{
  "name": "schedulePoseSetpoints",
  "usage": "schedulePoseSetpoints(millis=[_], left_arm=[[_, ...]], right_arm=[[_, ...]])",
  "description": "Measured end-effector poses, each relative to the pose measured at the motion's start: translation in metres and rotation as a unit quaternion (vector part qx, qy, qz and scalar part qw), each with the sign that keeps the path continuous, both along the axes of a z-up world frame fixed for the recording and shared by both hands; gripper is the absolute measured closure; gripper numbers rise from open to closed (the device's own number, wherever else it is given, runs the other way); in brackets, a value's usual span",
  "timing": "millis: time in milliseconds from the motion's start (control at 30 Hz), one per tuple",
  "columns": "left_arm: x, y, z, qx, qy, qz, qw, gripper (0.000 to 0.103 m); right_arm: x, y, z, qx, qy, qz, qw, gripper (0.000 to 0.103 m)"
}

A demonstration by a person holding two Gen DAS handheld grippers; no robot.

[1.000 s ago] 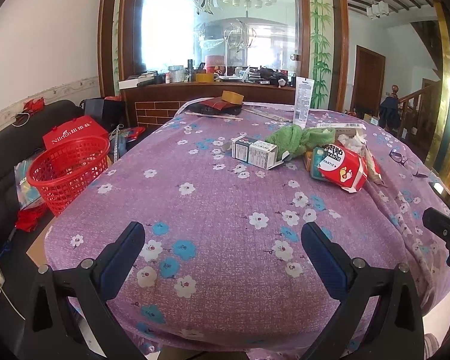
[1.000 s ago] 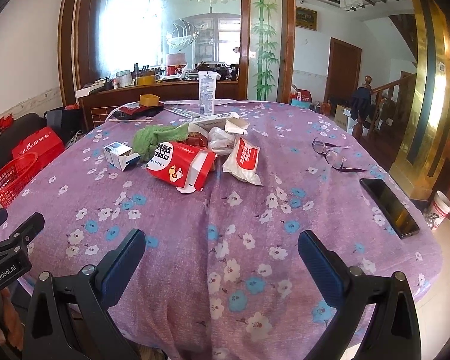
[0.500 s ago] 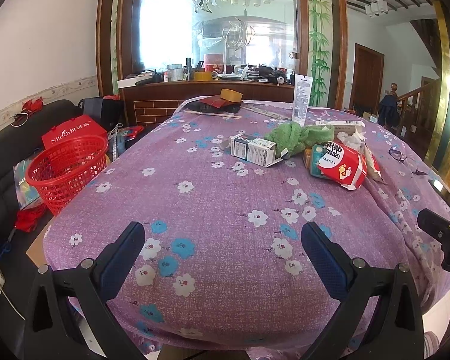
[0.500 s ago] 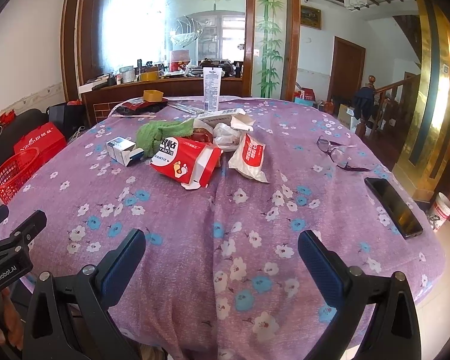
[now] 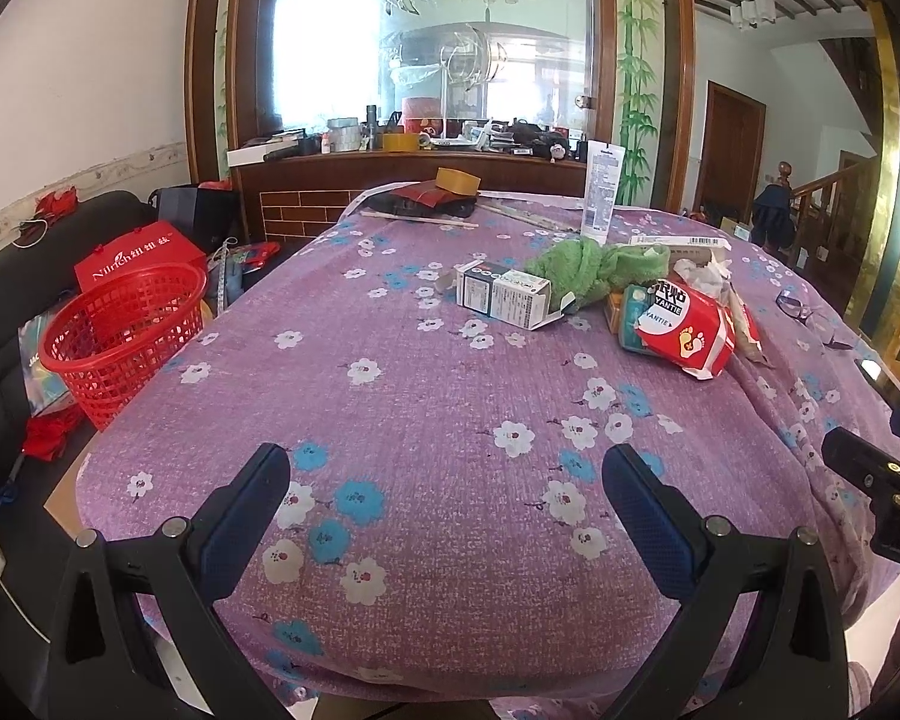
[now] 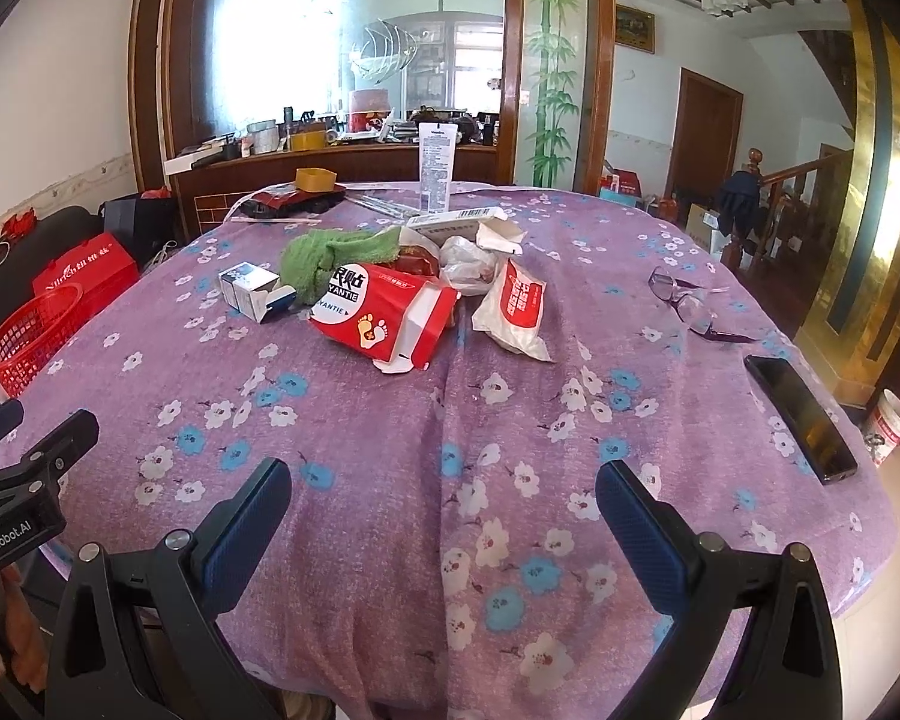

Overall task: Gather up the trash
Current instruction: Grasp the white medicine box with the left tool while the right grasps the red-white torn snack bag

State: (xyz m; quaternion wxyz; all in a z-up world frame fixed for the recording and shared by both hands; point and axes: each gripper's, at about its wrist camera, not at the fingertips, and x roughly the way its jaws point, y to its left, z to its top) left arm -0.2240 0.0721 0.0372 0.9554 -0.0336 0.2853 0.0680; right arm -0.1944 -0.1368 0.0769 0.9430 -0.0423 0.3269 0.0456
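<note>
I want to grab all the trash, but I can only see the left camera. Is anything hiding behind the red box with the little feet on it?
Observer: Yes. A white and red packet lies flat beside the red box, on the side away from the red basket.
Operator: Is the box closed up?
Observer: No. The end nearest the packet is open, with its flaps sticking out.
Operator: What's the shiny thing at the table's edge?
Observer: A black phone, lying flat near the edge of the tablecloth. It doesn't look like trash.
</note>
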Motion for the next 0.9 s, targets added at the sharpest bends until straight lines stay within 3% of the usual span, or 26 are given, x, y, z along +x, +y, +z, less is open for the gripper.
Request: schedulePoseSetpoints(millis=[233, 367, 600, 633, 700, 900], left_arm=[[0.026, 0.009, 0.004, -0.024, 0.038, -0.023, 0.9987, 0.0], [0.055, 0.022, 0.004, -0.063, 0.094, -0.04, 0.9928, 0.0], [0.086, 0.04, 0.011, -0.122, 0.125, -0.048, 0.9835, 0.001], [0.09, 0.041, 0.013, -0.128, 0.127, -0.049, 0.9824, 0.007], [0.098, 0.042, 0.016, -0.137, 0.134, -0.054, 0.9801, 0.031], [0.118, 0.047, 0.021, -0.167, 0.148, -0.067, 0.9725, 0.033]], right_arm=[[0.021, 0.005, -0.003, 0.011, 0.028, 0.036, 0.999, 0.0], [0.046, 0.008, -0.001, 0.066, 0.076, 0.094, 0.991, 0.003], [0.099, 0.007, 0.005, 0.14, 0.109, 0.119, 0.977, 0.006], [0.106, 0.008, 0.005, 0.14, 0.111, 0.117, 0.977, 0.006], [0.122, 0.008, -0.001, 0.145, 0.122, 0.109, 0.976, 0.006], [0.169, 0.0, -0.014, 0.17, 0.152, 0.09, 0.969, 0.006]])
